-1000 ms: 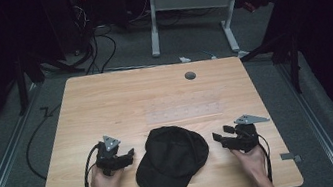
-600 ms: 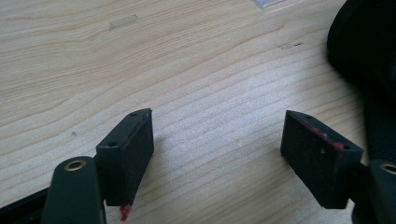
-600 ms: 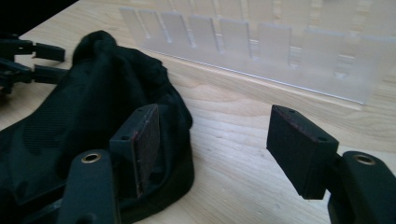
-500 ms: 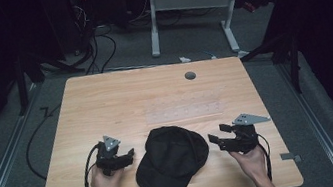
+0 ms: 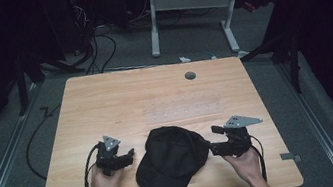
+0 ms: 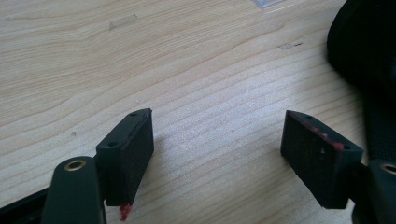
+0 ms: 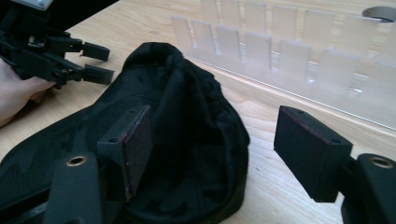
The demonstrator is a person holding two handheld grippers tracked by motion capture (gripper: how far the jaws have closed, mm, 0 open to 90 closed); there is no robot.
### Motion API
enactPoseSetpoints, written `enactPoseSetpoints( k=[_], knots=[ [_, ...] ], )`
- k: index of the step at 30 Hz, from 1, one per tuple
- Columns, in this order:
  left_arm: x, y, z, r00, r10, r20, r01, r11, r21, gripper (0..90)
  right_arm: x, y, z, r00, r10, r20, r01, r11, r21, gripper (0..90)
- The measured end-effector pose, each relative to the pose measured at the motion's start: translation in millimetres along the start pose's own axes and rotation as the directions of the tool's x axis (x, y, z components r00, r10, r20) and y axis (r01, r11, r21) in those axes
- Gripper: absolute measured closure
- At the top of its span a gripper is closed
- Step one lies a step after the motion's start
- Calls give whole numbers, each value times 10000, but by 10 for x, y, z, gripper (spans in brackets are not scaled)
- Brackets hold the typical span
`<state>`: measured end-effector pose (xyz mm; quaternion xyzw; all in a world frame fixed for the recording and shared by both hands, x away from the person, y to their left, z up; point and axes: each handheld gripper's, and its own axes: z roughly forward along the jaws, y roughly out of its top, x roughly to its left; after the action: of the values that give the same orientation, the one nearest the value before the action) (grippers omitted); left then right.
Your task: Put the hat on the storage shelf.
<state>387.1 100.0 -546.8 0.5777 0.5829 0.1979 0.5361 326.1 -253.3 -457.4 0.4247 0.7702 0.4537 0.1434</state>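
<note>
Black baseball cap [image 5: 177,160] sits at the near edge of the wooden table [image 5: 119,98], btwn the two hands, brim toward the person's side, crown toward the far side, so its long axis runs near-to-far, a bit slanted. Right gripper [image 5: 216,141] is the closer one: jaws point left at the cap's crown edge, just beside it. They've just been opening and stand spread wide. In the right gripper view one pad hangs over the black fabric [image 7: 196,140], the other over bare wood, nothing pinched. Left gripper [image 5: 128,155] lies on the other side, tips near the cap but apart from it. Jaws spread too, w/ only wood grain btwn them and the cap's dark edge [image 6: 369,60] off to one side.

Around: a clear plastic slotted rack [image 5: 185,112] lies flat just beyond the cap, a grey round grommet [image 5: 190,75] farther back. Neither blocks a sideways reach. My guess: the right hand closes in on the crown first.
</note>
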Motion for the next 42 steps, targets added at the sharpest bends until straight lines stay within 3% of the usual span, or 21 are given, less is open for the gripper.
enactPoseSetpoints(
  k=[14,28,42],
  knots=[
    [0,0,0,10000,8,0,-8,10000,3,260,154,50,99,9989,-336,-338,345,9991,257,262],
    [-1,-1,-1,10000,6,-3,-6,10000,3,260,256,77,255,9981,-551,-271,567,9963,639,242],
    [-1,-1,0,10000,1,-4,-1,10000,-4,259,244,77,512,9998,-197,-54,202,9935,1123,266]
  ],
)
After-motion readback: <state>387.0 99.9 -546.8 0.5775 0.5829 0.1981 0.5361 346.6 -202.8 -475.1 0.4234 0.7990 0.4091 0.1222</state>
